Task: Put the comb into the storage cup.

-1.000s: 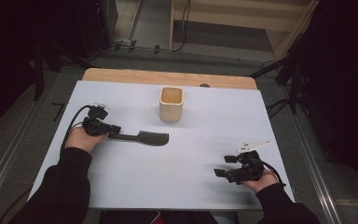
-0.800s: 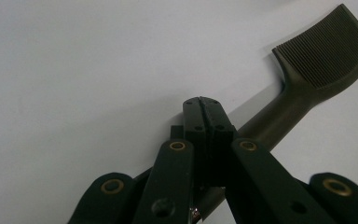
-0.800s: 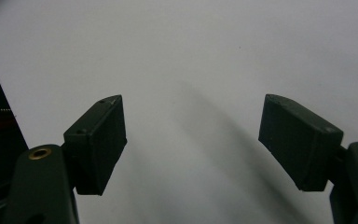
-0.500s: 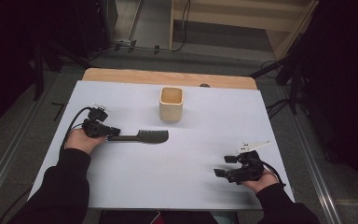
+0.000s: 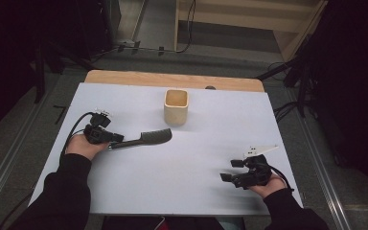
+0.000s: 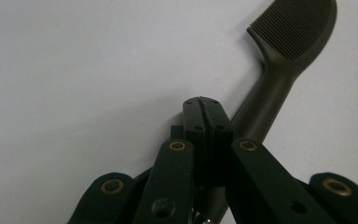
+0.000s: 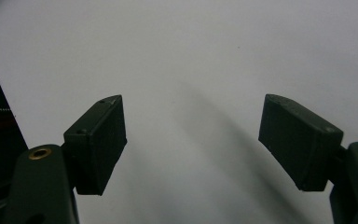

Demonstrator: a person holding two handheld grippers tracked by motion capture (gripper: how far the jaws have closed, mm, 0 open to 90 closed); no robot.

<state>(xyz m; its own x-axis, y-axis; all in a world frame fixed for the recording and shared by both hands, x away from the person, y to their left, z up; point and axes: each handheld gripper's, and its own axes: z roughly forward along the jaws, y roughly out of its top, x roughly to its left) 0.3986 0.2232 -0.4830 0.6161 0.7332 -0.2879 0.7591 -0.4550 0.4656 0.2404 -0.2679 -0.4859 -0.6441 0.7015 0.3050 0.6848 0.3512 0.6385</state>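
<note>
**A:** At the counter's (image 5: 139, 191) left edge, the left gripper (image 5: 117, 140) has its jaws pressed together on the handle of a dark comb-like brush (image 5: 146, 138). Why hold it so far back?

**B:** Likely for reach. Pinched at the handle's end, the ribbed head points toward the centre of the counter, where a pale open-topped cup (image 5: 176, 106) stands near the far edge. In the left gripper view the gripper (image 6: 205, 105) is shut tight, the brush (image 6: 279, 65) running off beside and under the jaws, so the exact contact is hard to read.

**A:** And the materials?

**B:** The brush looks like matte olive-black plastic, with a rounded paddle head scored in fine parallel ridges and a smooth tapering neck. The cup is squarish with softened corners, seemingly wood or bamboo. The counter wears a smooth pale-blue sheet over a wooden top.

**A:** The other hand?

**B:** The right gripper (image 5: 230, 170) rests near the counter's right front corner, well apart from the brush. In the right gripper view its blocky black fingers (image 7: 100, 140) stand spread wide, holding nothing, probably waiting.
</note>
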